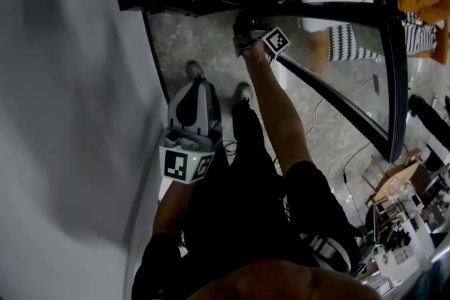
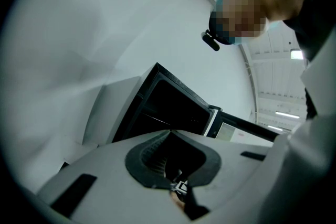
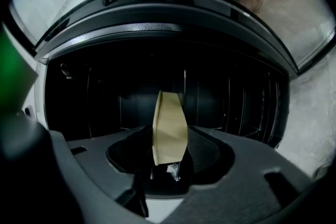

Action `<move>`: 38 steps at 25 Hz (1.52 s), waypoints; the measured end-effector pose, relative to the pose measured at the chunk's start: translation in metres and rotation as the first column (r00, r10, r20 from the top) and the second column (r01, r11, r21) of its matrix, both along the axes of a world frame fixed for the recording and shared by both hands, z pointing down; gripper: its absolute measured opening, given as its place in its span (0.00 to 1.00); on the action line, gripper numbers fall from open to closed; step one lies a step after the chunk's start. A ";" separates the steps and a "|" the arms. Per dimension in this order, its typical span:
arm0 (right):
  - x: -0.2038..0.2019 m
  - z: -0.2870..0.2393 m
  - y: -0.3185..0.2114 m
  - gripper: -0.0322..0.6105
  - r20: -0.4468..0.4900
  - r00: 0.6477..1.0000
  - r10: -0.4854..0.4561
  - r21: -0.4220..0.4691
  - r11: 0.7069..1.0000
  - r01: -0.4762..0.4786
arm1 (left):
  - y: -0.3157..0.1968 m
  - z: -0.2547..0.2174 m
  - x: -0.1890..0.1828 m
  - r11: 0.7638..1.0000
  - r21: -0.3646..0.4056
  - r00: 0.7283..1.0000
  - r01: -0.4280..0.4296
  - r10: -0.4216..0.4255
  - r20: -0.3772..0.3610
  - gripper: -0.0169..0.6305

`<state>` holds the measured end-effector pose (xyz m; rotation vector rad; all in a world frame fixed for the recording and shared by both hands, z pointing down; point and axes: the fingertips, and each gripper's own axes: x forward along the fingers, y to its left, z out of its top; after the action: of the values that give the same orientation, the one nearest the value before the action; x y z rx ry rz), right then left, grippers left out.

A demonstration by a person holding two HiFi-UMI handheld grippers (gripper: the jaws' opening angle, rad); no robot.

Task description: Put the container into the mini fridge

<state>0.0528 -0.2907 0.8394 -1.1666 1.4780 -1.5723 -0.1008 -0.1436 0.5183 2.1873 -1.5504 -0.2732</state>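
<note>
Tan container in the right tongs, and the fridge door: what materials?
The container: likely kraft paper or thin card, matte tan with a sharp fold crease; coated plastic not excluded. The fridge door: seemingly clear glass in a glossy black frame, since the floor shows through.

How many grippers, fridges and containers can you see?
grippers: 2, the left gripper and the right gripper
mini fridge: 1
tan container: 1
total: 4
</note>
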 end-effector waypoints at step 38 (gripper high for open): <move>-0.002 -0.018 -0.057 0.40 -0.060 0.997 0.057 0.051 0.997 -0.054 | -0.001 0.011 -0.017 0.999 -0.022 1.000 0.024 -0.024 -0.013 0.03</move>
<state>0.0507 -0.3477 0.8216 -1.2270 1.5026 -1.4665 -0.1178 -0.1451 0.5297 2.1476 -1.5662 -0.2762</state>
